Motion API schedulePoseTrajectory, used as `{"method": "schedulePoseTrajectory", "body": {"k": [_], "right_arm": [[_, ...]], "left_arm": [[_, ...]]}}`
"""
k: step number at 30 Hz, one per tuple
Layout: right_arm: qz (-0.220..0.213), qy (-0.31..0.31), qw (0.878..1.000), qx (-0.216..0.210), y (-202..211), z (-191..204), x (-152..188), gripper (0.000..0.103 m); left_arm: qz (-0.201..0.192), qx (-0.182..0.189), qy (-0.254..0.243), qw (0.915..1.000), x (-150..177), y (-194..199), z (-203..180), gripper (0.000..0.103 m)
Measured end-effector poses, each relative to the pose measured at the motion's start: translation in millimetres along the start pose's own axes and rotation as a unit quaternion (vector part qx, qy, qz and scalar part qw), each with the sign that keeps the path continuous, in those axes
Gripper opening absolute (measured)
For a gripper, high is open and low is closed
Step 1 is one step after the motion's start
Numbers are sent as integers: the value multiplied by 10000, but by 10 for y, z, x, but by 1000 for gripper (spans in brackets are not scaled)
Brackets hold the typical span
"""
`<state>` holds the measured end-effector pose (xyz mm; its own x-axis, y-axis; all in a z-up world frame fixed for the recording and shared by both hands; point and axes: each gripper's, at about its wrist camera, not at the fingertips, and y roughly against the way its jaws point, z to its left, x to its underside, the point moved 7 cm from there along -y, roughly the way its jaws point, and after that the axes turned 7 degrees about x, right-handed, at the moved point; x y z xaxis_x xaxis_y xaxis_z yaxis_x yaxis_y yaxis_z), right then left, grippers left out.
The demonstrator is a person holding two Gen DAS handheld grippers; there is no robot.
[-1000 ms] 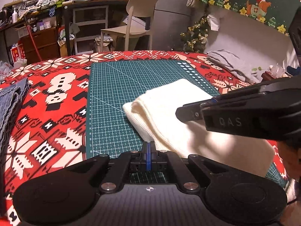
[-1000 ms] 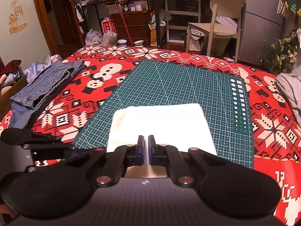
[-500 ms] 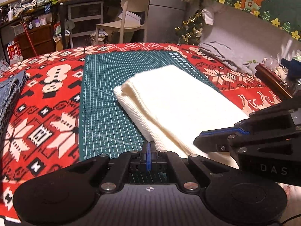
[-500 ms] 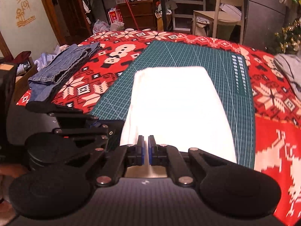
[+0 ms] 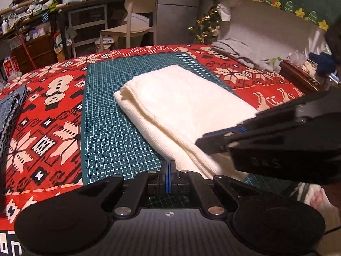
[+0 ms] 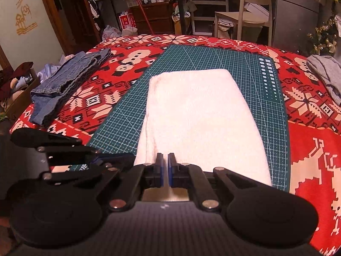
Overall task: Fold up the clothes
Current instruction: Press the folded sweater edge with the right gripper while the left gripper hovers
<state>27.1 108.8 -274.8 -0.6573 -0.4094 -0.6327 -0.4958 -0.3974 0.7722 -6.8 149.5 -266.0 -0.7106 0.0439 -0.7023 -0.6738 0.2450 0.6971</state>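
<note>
On the green cutting mat (image 6: 245,64) your folded cream garment (image 6: 198,115) lies flat; your right tongs (image 6: 165,163) pinch its near edge, your left tongs (image 5: 168,170) are closed on nothing beside it.

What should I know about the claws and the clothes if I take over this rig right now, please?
Left claw: shut, empty, over the green gridded cutting mat beside the garment's near left corner.
Right claw: nearly shut at the near edge of the cream knitted garment; whether it pinches cloth is unclear.
The garment lies folded into a long rectangle on the mat. Folded blue denim jeans sit on the red patterned tablecloth to the left; a grey garment lies unfolded at the far right.
Done: lengthwise folds. Left: probably a crosswise fold, then the grey one.
</note>
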Motion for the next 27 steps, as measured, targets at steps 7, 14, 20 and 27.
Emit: {"method": "schedulePoseTrajectory", "body": {"k": [7, 14, 20, 27], "right_arm": [[-29, -71, 10000, -59, 20, -26, 6, 5], [15, 7, 9999, -163, 223, -11, 156, 6], [327, -39, 9990, -306, 390, -25, 453, 6], [336, -114, 9976, -588, 411, 90, 705, 11]], "left_arm": [[35, 91, -43, 9999, 41, 58, -71, 0], [214, 292, 64, 9993, 159, 72, -107, 0], [287, 427, 136, 9986, 219, 73, -143, 0], [337, 586, 96, 9977, 225, 48, -225, 0]]}}
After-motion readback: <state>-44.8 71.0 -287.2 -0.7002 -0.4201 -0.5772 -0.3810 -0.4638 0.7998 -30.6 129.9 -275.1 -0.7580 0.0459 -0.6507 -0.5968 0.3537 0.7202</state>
